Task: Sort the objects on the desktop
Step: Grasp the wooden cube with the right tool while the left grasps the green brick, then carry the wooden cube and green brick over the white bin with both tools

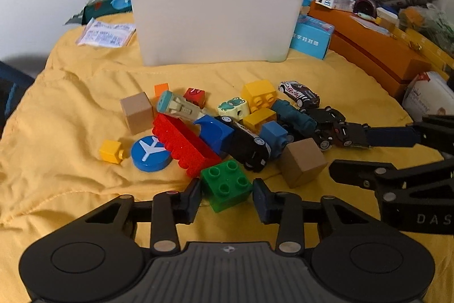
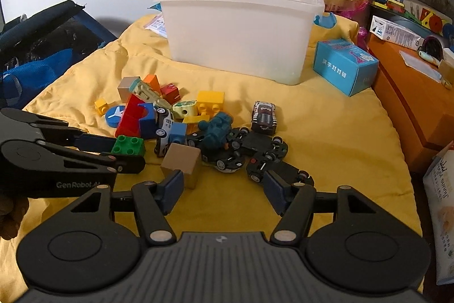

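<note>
Straddling green four-stud plastic brick (image 1: 226, 187), left gripper (image 1: 227, 199) is apart, lining up; right gripper (image 2: 224, 189) gaping beside upturned black toy car (image 2: 276, 171).

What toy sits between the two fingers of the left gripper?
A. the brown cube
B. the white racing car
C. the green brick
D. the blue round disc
C: the green brick sits right between the fingers of the left gripper, with the pile of other toys behind it.

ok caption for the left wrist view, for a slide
Left gripper straddles a green brick at the toy pile's edge, white bin behind.
</note>
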The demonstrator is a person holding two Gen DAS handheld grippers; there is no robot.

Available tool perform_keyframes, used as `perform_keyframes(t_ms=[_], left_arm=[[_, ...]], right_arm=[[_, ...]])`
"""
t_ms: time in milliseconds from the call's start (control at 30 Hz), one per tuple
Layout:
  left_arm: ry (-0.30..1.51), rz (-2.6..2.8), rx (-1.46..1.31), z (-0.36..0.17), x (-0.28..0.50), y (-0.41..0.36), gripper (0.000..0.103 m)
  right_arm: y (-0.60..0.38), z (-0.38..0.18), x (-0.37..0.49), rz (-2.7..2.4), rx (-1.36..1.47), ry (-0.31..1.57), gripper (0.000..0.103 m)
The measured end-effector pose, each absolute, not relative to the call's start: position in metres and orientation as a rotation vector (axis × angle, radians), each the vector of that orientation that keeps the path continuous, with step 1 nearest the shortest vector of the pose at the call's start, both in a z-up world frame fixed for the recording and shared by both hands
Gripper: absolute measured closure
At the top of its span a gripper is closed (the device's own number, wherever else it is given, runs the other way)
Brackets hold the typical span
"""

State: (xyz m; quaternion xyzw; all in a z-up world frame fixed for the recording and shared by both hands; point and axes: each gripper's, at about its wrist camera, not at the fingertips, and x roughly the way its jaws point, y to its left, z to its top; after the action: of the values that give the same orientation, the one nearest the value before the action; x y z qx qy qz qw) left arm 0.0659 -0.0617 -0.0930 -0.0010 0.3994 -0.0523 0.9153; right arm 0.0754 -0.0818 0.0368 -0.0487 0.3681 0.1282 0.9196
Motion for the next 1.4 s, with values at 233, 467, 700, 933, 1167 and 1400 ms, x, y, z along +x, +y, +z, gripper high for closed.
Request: perform_keyframes(t_ms=[233,467,700,933,1167,1400], left_arm=[[0.816,-0.080,-0.005,-0.090,0.057,-0.048,0.065],[0.849,-0.053,-0.036,-0.096,0.060,-0.040,0.059],[0.837,-0.041,-0.046,-0.097,0.064,-0.041,0.057],[0.798,-0.050,0.001,-0.094,0.062,-0.044,0.067],[0.807,-0.044,0.010,-0.096,0.063,-0.045,0.067],[0.783,-0.067,-0.009,-0.086,0.056,-0.039,0.067]], right_arm=[[-0.055,0.032,0.078,0.293,-0.104,0.755,0.046],[-0.036,0.016,0.093,0.225,-0.104,0.804,0.056],[-0.045,0.016,0.090,0.223,-0.077,0.813,0.069],[-0.057,0.017,0.081,0.206,-0.080,0.819,0.069],[-0.054,0.015,0.080,0.180,-0.095,0.807,0.056],[-0.056,0.017,0.082,0.218,-0.094,0.808,0.070]])
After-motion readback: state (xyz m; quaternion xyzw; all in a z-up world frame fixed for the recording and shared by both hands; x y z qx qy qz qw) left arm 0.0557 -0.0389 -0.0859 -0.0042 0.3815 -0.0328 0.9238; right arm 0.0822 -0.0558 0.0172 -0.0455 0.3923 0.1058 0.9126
